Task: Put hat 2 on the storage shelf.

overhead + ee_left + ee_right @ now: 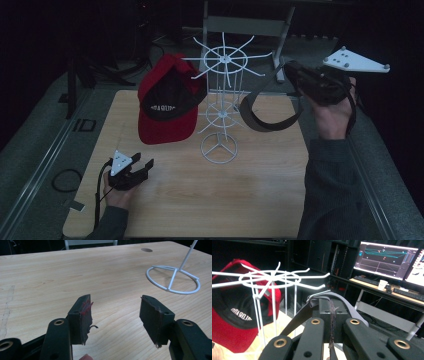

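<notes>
Forearms in grey sleeves enter the high view from the bottom edge. At lower left, the left gripper (141,167) rests low over the wooden table (260,200), jaws spread with nothing between them. Forward and to the right of it stands a white wire display rack (221,107) on a ring base. A red cap (167,100) with a black underside hangs on a hook on the rack's left side, well ahead of the left gripper. White lettering on the cap's black inner band is too small to read in this view. At upper right, the right gripper (295,75) is raised above the table's far right corner, jaws pressed together on a grey belt (262,110). The belt hangs from the jaws in a loop, down and toward the rack, just beside the rack's right-hand hooks.

Left gripper view: both black pads (83,318) stand wide apart above bare wood grain. The rack's ring base (173,280) lies ahead and to the right, well apart from the jaws.

Right gripper view: the jaws are closed on the grey belt (322,301), which folds over their tips. The rack's top hook ring (269,277) lies ahead and to the left, near the belt. Behind it hangs the red cap (234,315); its inverted white lettering is only partly legible. Monitors (384,257) are lit at upper right.
</notes>
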{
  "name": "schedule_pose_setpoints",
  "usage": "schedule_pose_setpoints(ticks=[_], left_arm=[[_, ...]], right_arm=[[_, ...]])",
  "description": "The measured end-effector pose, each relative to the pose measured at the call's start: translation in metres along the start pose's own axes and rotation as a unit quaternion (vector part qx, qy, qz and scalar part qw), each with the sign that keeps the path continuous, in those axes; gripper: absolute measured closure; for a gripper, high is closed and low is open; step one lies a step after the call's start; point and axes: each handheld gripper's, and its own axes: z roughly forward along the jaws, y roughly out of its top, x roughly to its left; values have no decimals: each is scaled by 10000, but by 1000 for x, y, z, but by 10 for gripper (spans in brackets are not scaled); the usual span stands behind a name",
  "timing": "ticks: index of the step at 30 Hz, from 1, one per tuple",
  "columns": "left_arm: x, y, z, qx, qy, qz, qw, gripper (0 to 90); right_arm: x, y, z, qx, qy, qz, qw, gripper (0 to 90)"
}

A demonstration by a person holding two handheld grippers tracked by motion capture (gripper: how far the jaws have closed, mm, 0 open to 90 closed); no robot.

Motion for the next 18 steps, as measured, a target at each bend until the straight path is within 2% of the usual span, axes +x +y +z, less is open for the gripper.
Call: schedule_pose_setpoints(ticks=[10, 18], left_arm=[[0, 0, 0, -22, -15, -9, 10000, 434], [1, 0, 0, -30, -17, -19, 10000, 434]], right_arm=[[-1, 18, 6, -65, 61, -119, 9999, 893], [-5, 24, 20, 38, 158, -67, 9998, 892]])
